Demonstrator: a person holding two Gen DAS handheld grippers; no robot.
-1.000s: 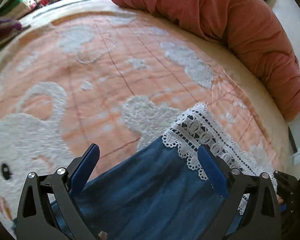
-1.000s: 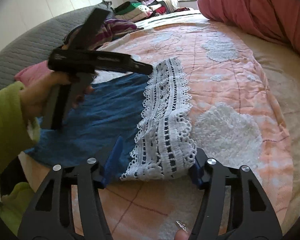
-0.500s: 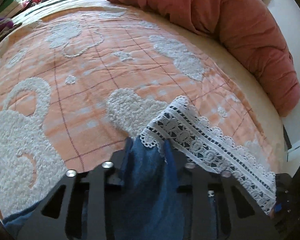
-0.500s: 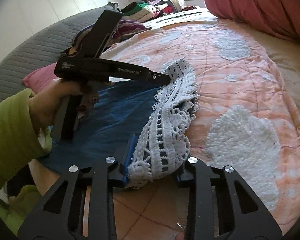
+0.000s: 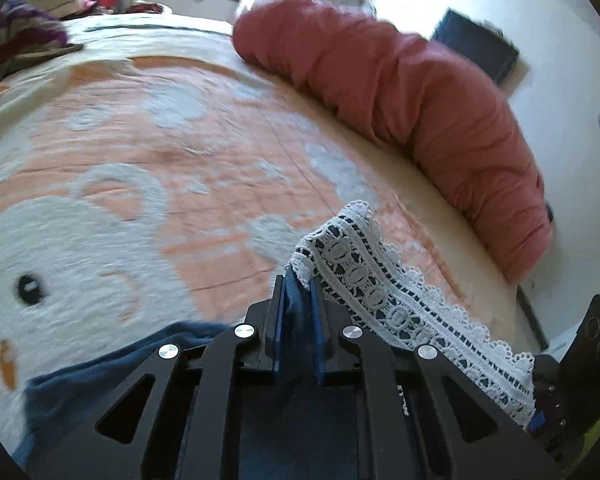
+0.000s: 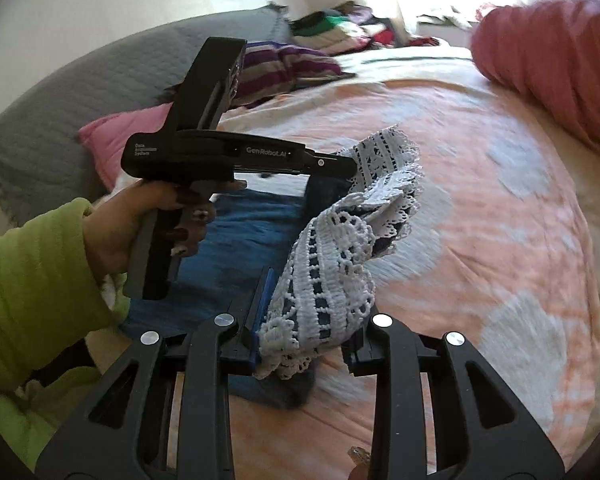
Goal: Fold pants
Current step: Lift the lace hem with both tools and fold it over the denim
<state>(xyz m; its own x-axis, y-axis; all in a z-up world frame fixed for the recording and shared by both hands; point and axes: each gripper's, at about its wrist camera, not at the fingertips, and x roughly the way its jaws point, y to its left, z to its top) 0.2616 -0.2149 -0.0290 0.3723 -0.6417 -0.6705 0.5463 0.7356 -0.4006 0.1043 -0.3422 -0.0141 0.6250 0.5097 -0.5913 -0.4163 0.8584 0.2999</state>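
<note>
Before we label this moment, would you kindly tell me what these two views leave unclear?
- Waistband end of the pants: right wrist view, hidden behind the left gripper, hand and sleeve.
- Pants leg under the left gripper: left wrist view, cut off by the bottom edge.
- Clothes pile: right wrist view, too blurred to tell items apart.
- Right gripper: lace hem covers the pads.

A peach bed (image 5: 220,152) carries blue pants (image 6: 236,240) and red duvet (image 5: 420,112).
</note>
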